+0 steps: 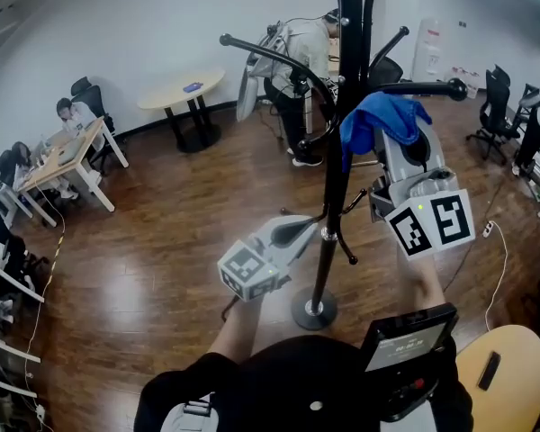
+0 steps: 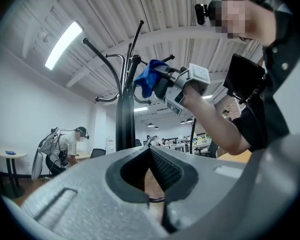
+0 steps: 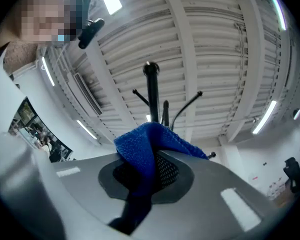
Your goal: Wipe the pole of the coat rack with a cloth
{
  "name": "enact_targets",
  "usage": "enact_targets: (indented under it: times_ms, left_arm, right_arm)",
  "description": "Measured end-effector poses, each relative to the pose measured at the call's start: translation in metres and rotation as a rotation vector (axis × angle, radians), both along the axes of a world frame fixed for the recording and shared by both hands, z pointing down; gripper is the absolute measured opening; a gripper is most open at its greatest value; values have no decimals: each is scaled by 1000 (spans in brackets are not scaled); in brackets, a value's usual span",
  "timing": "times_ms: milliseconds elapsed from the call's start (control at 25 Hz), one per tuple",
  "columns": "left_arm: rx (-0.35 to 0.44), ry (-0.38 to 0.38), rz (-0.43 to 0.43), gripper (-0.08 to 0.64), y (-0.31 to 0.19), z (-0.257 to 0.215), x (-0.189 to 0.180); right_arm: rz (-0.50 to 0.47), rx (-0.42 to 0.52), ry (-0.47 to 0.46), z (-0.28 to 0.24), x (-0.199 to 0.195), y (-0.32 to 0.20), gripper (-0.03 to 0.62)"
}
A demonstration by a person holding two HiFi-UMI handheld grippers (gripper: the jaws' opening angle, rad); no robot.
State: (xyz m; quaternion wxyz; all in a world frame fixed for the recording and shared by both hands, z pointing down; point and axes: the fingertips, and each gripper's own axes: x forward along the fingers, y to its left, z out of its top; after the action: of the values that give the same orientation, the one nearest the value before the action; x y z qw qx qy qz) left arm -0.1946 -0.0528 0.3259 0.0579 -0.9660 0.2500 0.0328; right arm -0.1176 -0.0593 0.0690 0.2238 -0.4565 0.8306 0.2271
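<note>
The coat rack's pole (image 1: 325,259) is black and slim. It stands upright, its long axis vertical, rising from a round base (image 1: 313,311) on the wooden floor (image 1: 162,241). Curved hook arms (image 1: 270,57) branch off near its top.

The right tongs (image 1: 389,133) are raised beside the upper pole and clamped on a blue cloth (image 1: 378,120). The cloth is textured and bunches out between the 2 jaws. It seems to lie against the pole, though actual contact is hard to confirm.

The left tongs (image 1: 307,230) sit lower, just beside the pole's lower part. Their jaws are closed together with nothing between them.
</note>
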Motion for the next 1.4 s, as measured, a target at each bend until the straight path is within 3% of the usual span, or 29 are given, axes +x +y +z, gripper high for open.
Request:
enact_targets:
  times_ms: [200, 480, 840, 1000, 1120, 1240, 1320, 1400]
  left_arm:
    - [-13, 11, -10, -5, -2, 8, -7]
    - [-27, 19, -9, -5, -9, 12, -8]
    - [-44, 6, 29, -5, -22, 24, 14]
    - [-30, 7, 37, -5, -24, 17, 10]
    - [-32, 6, 25, -5, -31, 17, 5]
    - [-31, 8, 15, -5, -34, 16, 2]
    - [-29, 6, 13, -5, -34, 16, 2]
    - [-31, 2, 14, -5, -34, 16, 2]
  right_arm:
    - [-17, -195, 85, 83, -16, -57, 28]
    - [-70, -449, 6, 191, 0, -72, 26]
    - [-200, -771, 187, 329, -27, -70, 26]
    - [-195, -1004, 258, 378, -22, -63, 26]
    - [-293, -1109, 280, 392, -19, -43, 26]
    - [-379, -1157, 246, 388, -14, -27, 26]
    - [-336, -1117, 233, 387, -11, -35, 28]
    - [-258, -1011, 199, 381, -10, -54, 28]
